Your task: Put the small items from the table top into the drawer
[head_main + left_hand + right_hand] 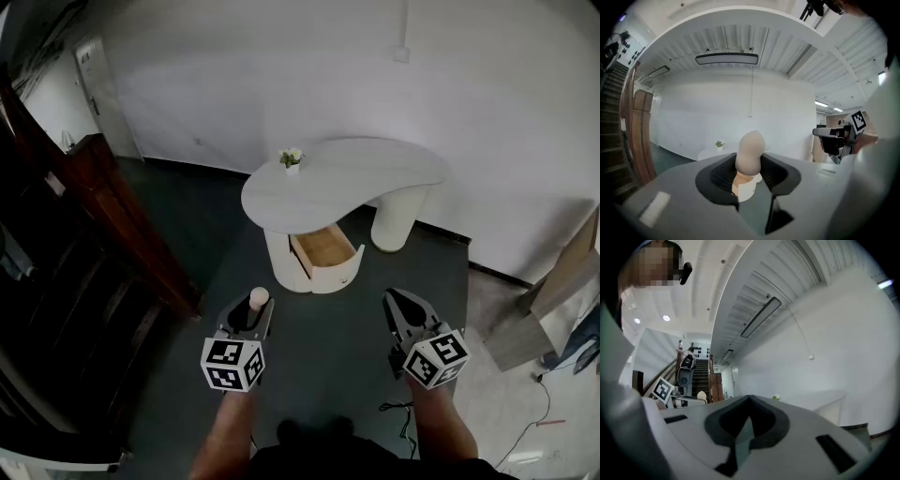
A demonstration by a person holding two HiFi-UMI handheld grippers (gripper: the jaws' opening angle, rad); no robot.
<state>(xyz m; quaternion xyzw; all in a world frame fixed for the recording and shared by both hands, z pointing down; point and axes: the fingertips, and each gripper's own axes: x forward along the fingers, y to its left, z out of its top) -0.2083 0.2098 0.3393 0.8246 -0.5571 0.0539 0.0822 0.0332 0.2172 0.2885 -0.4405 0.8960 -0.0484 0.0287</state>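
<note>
**Left gripper [251, 314] carries beige item [258, 298]**

Its jaws clamp a pear-shaped piece, possibly a toy, which stands up between them. Right gripper [398, 305] closed, empty. Open drawer [323, 248] well ahead of both grippers, under the white surface [356, 178].

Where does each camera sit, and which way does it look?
Head view: on the person's head, looking down at the white table, open drawer, forearms, left gripper and right gripper.
Left gripper view: on that gripper, looking along jaws shut on a beige rounded item, toward the table.
Right gripper view: on that gripper, jaws together, empty, facing the table.
Shared: both gripper views show the table's small plant.
</note>
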